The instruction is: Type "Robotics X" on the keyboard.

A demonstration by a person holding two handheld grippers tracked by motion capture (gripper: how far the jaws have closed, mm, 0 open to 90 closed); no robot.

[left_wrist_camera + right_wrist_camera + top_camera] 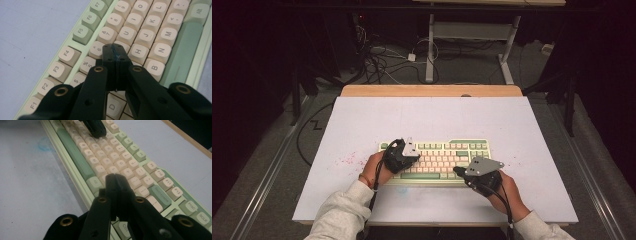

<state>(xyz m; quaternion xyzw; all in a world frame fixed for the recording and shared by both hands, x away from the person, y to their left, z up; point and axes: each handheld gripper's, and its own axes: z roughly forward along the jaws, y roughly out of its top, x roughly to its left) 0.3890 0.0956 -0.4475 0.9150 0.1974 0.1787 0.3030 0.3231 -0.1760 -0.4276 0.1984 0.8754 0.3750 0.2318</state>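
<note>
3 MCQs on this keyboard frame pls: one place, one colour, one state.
1. Where does the left gripper sit?
A. over the keyboard's left part
B. on the bare table behind it
C. beyond its right end

2. What colour is the space bar?
A. red
B. green
C. black

3. How do the right gripper's fingers stand?
A. spread wide
B. shut, nothing between them
C. clamped on a cable

Key: 1 A, the high view shows it above the keyboard's left keys. 2 B, it is green beside cream letter keys. 3 B, the right gripper view shows the fingers pressed together.
</note>
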